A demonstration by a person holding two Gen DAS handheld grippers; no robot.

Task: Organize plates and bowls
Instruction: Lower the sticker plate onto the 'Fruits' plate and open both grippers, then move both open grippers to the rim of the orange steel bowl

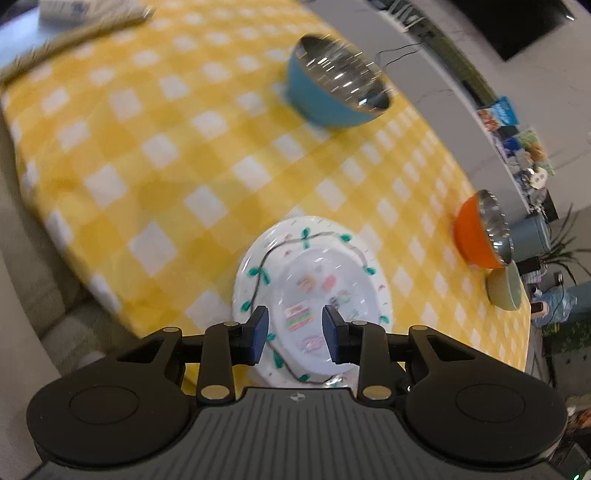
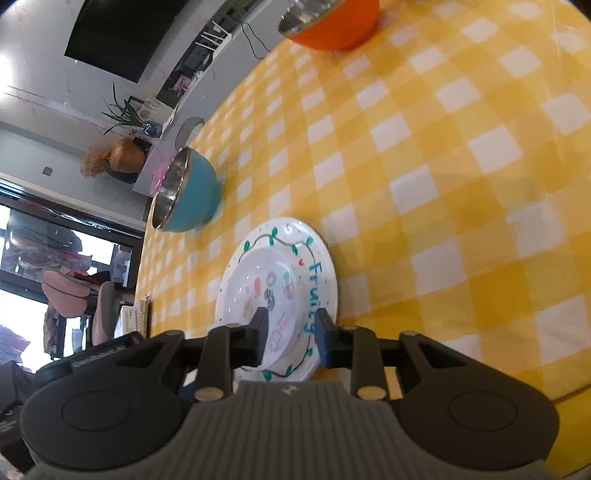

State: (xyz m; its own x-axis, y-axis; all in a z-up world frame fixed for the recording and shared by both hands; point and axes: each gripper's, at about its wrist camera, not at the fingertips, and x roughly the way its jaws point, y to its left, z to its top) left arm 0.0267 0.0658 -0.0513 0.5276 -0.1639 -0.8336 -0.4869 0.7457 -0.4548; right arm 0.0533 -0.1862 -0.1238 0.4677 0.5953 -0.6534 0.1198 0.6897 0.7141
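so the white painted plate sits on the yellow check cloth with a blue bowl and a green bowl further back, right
Not quite: the second bowl is orange, not green. The left wrist view shows the white painted plate on the yellow check cloth, with the blue bowl and the orange bowl further back. The right wrist view shows the same orange bowl.

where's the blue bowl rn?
The blue bowl stands on the yellow checked tablecloth, beyond the white plate. In the left wrist view it is upper centre-right; in the right wrist view it is left of the plate, near the table's far edge.
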